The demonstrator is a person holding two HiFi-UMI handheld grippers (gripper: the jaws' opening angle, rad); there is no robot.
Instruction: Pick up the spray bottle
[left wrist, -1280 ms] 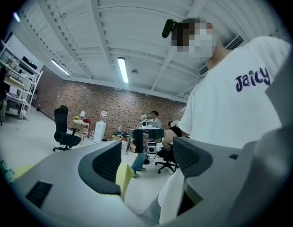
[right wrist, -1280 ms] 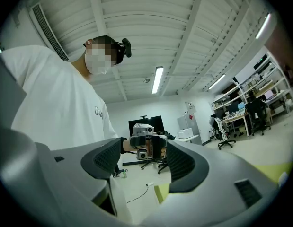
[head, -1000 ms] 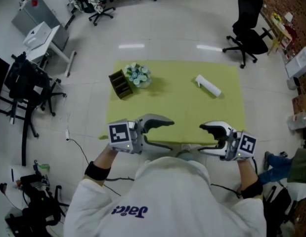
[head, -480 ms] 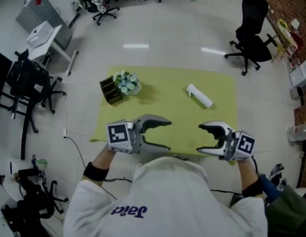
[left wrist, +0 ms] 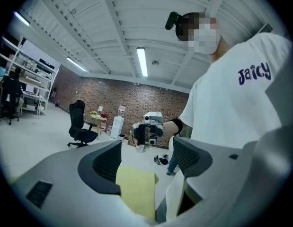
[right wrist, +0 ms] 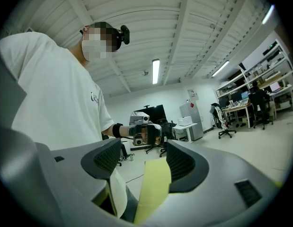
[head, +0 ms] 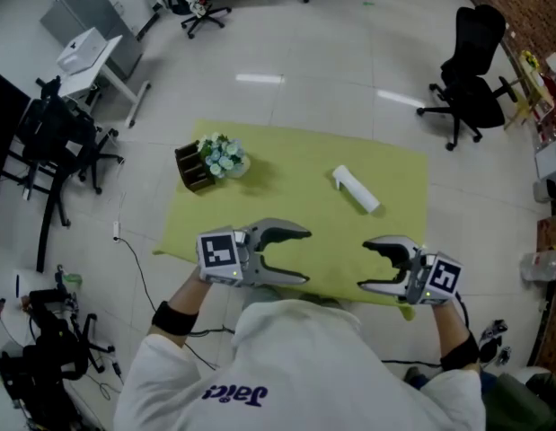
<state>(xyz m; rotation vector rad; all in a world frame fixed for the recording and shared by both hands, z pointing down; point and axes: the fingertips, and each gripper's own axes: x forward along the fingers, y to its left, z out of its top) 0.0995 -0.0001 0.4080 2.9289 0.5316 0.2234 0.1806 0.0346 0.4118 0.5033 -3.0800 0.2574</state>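
A white spray bottle (head: 356,189) lies on its side on the yellow-green table (head: 295,214), right of the middle toward the far side. My left gripper (head: 303,256) hangs open over the near edge, its jaws pointing right with nothing between them. My right gripper (head: 365,263) is open too, facing left at the near right edge, well short of the bottle. In the left gripper view the jaws of the left gripper (left wrist: 146,162) frame the other gripper and the table's near edge (left wrist: 137,190). The right gripper (right wrist: 139,162) frames the same from its side.
A brown wooden organizer (head: 191,167) and a bunch of pale flowers (head: 222,153) stand at the table's far left corner. A black office chair (head: 471,70) is on the floor at the far right. Desks and chairs (head: 66,142) crowd the left side.
The head view has shifted, so the table and bottle sit lower and more to the left. Both grippers stay open at the near edge, close to where they were.
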